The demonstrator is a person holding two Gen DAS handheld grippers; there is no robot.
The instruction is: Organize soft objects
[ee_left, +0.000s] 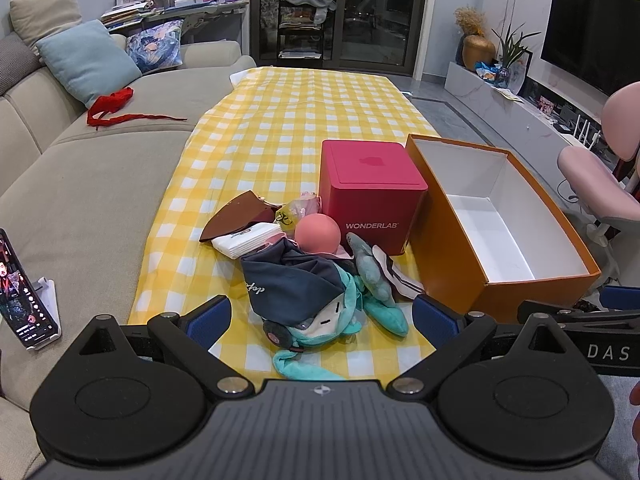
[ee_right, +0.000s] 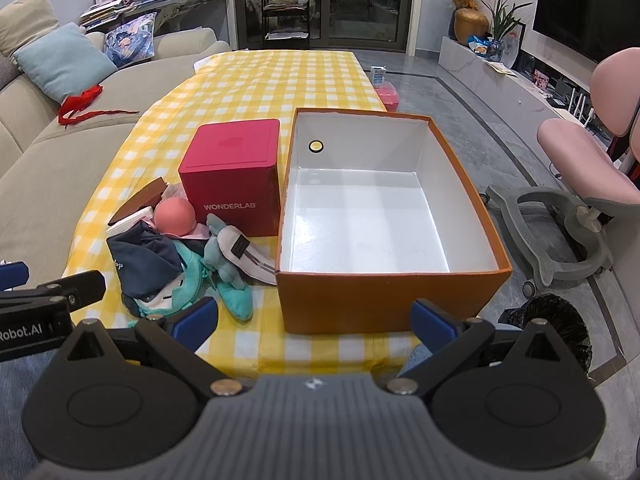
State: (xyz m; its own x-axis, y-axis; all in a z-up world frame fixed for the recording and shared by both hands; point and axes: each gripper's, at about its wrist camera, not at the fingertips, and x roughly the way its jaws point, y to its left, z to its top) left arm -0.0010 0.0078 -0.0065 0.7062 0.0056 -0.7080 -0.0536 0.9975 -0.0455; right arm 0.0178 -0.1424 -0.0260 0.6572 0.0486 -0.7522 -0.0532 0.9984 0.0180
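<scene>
Your left claw [ee_left: 322, 314] and right claw [ee_right: 314, 318] both hang released, nothing gripped. Sorting hasn't begun: the orange cardboard box [ee_right: 384, 300] sits empty. Next, likely close on the teal plush doll [ee_left: 320, 320] on the counter [ee_left: 280, 120].

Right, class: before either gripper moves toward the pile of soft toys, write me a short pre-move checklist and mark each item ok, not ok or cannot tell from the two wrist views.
1. Left gripper open and holding nothing: ok.
2. Right gripper open and holding nothing: ok.
3. Orange box open-topped, its white floor bare: ok.
4. Soft pile reachable: the teal plush doll lies nearest, directly ahead of the left gripper: ok.
5. Doll free to lift: not ok, a navy cloth lies draped over it.
6. Pink ball is soft: cannot tell; it rests against the red Wonderlab box.
</scene>
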